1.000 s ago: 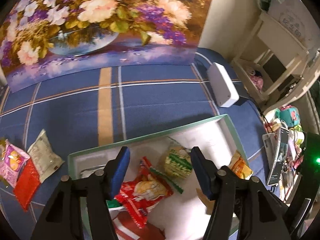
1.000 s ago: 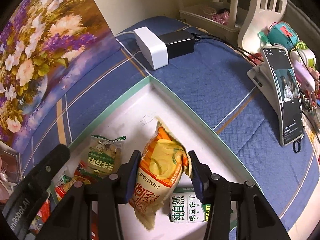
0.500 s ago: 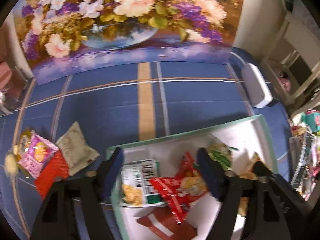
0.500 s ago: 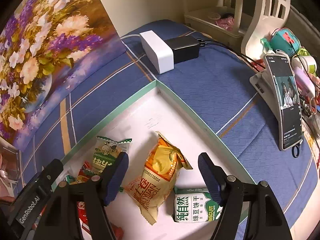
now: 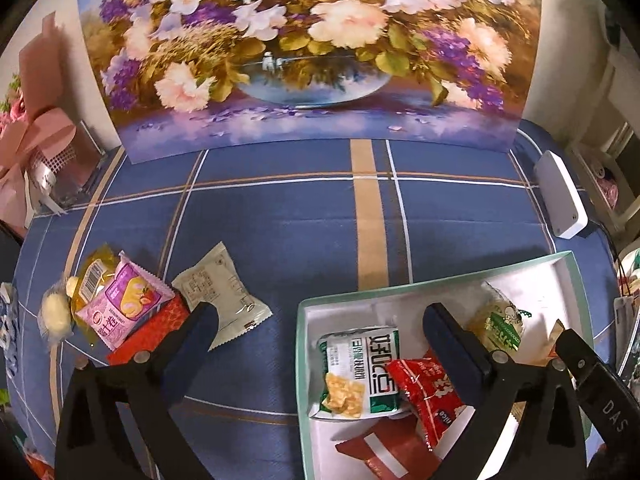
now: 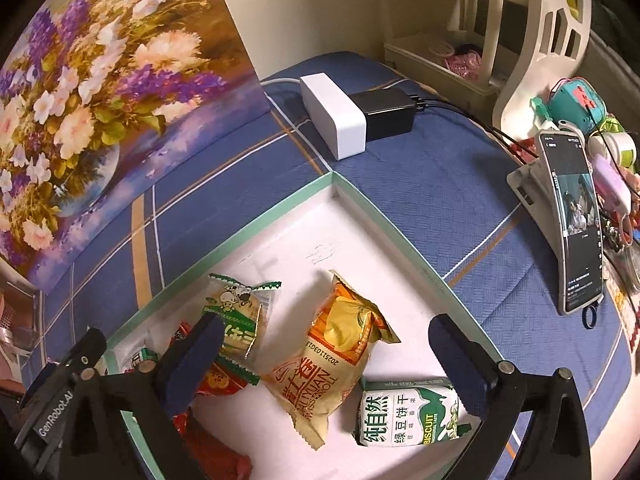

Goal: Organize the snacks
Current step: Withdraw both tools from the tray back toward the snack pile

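While both claws gape wide w/ nothing held, orange pack (image 6: 340, 344) lies in tray (image 6: 400, 236).

free: bare cloth (image 5: 288, 240) mid-table | blocked: box wall (image 5: 299, 344), snack pile (image 5: 120, 312) probably

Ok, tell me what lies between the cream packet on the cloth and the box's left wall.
Bare blue cloth only, in the left wrist view: nothing lies between the cream packet and the box wall.

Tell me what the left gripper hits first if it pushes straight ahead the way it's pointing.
Probably bare blue plaid cloth: the open left gripper straddles the box's left wall, beige packet just left of its line. Depth is uncertain.
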{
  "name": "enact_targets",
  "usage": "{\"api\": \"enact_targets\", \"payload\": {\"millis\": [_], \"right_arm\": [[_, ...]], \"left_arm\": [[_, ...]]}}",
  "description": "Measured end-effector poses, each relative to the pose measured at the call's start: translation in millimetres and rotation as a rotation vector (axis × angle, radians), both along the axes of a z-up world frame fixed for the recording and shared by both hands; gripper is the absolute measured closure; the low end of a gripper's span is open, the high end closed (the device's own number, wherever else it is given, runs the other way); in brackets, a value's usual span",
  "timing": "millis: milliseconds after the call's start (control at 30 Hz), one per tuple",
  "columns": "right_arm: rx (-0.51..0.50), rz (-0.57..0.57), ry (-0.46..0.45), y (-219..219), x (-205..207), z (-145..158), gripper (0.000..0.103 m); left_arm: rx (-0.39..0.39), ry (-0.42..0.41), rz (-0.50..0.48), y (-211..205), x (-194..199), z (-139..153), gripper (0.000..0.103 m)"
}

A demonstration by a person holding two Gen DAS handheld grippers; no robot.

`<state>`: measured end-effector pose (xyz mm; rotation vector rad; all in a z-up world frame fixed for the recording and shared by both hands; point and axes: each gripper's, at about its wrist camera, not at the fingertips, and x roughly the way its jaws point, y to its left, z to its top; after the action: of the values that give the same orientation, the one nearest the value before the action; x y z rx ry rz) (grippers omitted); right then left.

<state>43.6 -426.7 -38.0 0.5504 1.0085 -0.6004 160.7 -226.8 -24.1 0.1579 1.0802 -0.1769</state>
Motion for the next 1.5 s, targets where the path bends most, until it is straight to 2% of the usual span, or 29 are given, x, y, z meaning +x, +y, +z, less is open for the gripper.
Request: {"api": "enact_targets", "payload": {"millis": [133, 367, 567, 733, 900, 1200, 1333, 1500], "right_arm": [[-0.012, -0.003, -0.001, 4, -1, 4, 0.000], [0.000, 0.032, 0.009, 14, 2, 10, 0.000], [-0.031, 0.078, 0.033, 30, 8, 15, 0.000], [-0.055, 0.108, 0.010, 49, 12, 26, 0.000], [-0.096, 0.135, 0.016, 74, 17, 35, 0.000], [-0.087, 0.158, 0.000, 120, 21, 41, 0.000], [-0.051, 0.170, -0.010, 137, 23, 39, 0.000], [-0.088, 0.209, -0.013, 163, 29, 44, 0.000]], "left_arm": [[-0.007, -0.015, 0.016, 8, -2, 5, 0.001], [0.083, -0.070, 0.032, 19, -8, 16, 0.001], [0.099, -0.070, 0.085, 39, -13, 22, 0.001], [0.058, -0.042, 0.122, 66, -15, 23, 0.001], [0.055, -0.042, 0.159, 91, -19, 27, 0.001], [0.041, -0.043, 0.243, 144, -24, 40, 0.001], [0.051, -0.042, 0.291, 171, -27, 43, 0.001], [0.049, -0.027, 0.365, 209, -30, 41, 0.001]]}}
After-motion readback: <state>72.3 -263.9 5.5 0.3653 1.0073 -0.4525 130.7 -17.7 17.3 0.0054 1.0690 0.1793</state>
